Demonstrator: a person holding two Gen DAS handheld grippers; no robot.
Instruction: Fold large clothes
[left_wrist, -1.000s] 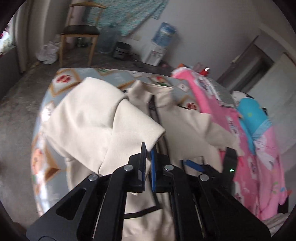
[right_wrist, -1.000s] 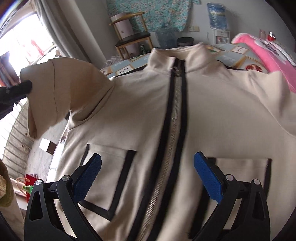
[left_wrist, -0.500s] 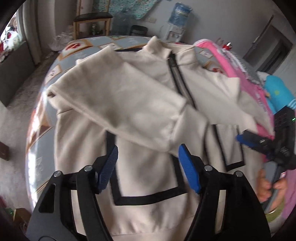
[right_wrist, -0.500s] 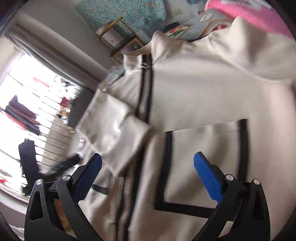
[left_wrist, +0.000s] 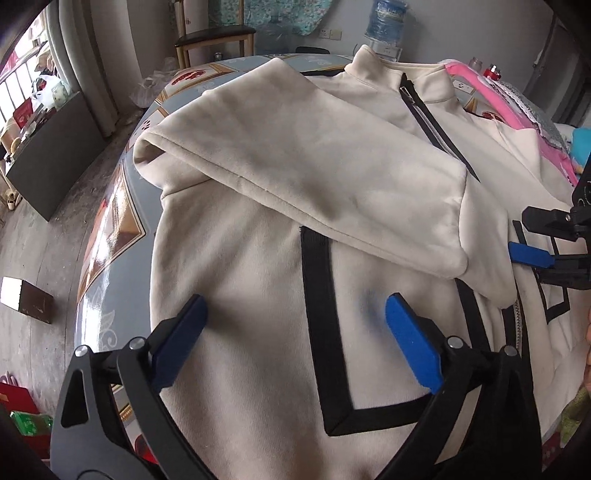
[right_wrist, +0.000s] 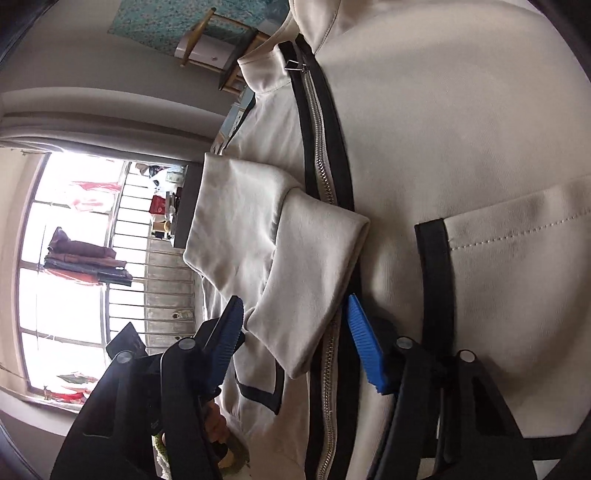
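Since a second ago your left gripper (left_wrist: 295, 325) has let go of the sleeve (left_wrist: 314, 173), which now lies folded across the chest of the cream jacket (left_wrist: 251, 332) instead of hanging in the air. Its fingers (left_wrist: 413, 347) are spreading to their widest, low over the lower front, with only flat fabric and the black pocket trim (left_wrist: 317, 325) between them, nothing pinched.

You have the jacket lying front up on the patterned surface (left_wrist: 110, 221), collar away from you, its zipper (right_wrist: 317, 147) closed.

Further right, your right gripper (right_wrist: 295, 332) is rolled onto its side at the cuff (right_wrist: 314, 280) end of that folded sleeve. Its fingers (right_wrist: 365, 350) are closing, the cuff sits between them, but the pads do not press on it yet; one finger lies beside the zipper.
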